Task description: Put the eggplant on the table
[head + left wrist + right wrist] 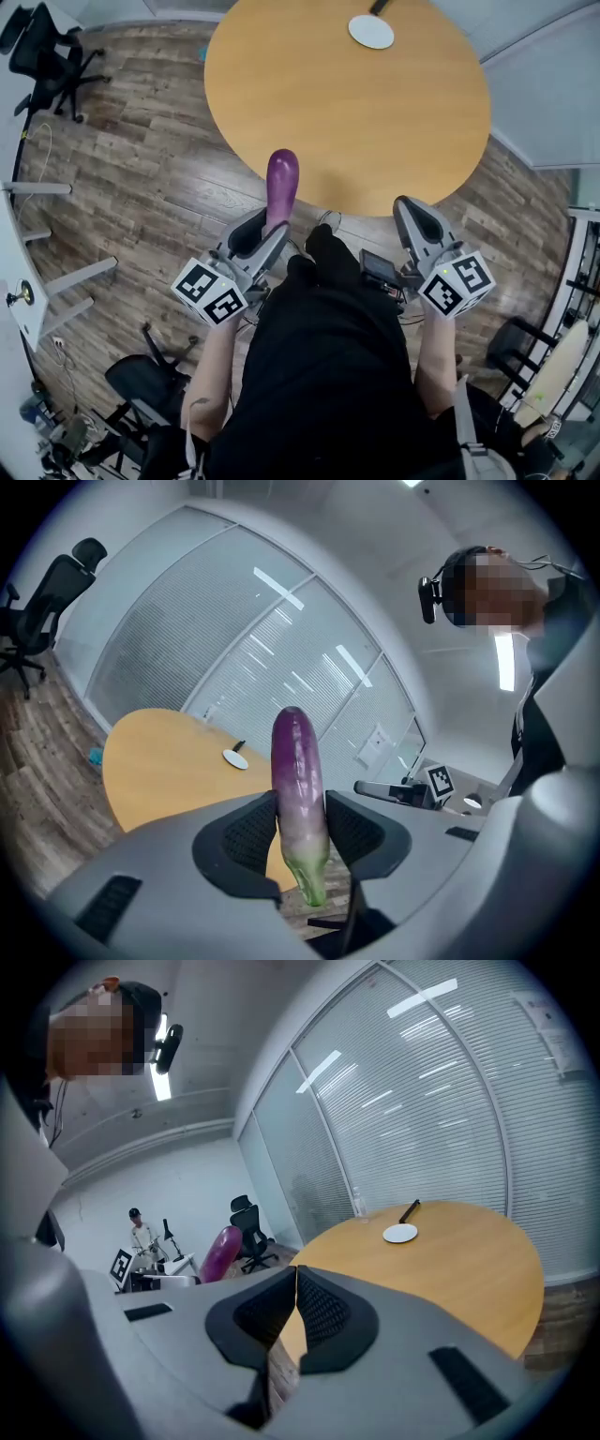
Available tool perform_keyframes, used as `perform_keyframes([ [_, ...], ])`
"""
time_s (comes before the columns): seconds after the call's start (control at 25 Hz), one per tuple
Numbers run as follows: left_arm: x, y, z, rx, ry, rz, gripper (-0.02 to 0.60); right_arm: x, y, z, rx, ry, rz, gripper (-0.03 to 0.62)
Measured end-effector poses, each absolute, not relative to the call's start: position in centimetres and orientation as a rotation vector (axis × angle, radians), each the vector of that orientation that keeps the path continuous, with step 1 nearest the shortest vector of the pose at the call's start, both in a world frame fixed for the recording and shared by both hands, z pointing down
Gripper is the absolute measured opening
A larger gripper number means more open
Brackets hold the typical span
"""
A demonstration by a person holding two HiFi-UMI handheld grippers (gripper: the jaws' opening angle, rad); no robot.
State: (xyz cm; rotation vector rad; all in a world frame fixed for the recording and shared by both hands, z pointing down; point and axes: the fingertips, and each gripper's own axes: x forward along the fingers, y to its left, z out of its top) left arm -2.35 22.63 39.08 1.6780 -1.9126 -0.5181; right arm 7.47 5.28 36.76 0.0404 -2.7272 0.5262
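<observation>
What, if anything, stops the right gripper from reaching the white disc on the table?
Likely yes, it can: bare table lies between the right gripper and the white disc, but the disc sits at the far edge.

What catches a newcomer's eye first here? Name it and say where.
The purple eggplant, clamped in the left gripper, stands out by the near edge of the round wooden table. A small white disc lies at the table's far side. The right gripper is shut and empty.
</observation>
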Motion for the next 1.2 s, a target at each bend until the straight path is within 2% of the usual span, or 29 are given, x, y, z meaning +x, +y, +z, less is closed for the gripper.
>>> perform_keyframes([
  [0.44, -5.1, 16.7, 36.0, 1.698, -1.965, -0.438, 0.172, 4.1, -0.9, 34.6, 0.010, -2.842, 0.560, 0.018],
  [1.2, -4.8, 6.2, 37.5, 1.840, -1.809, -0.271, 0.172, 9.7, -9.0, 37.9, 0.364, -2.788, 0.675, 0.018],
])
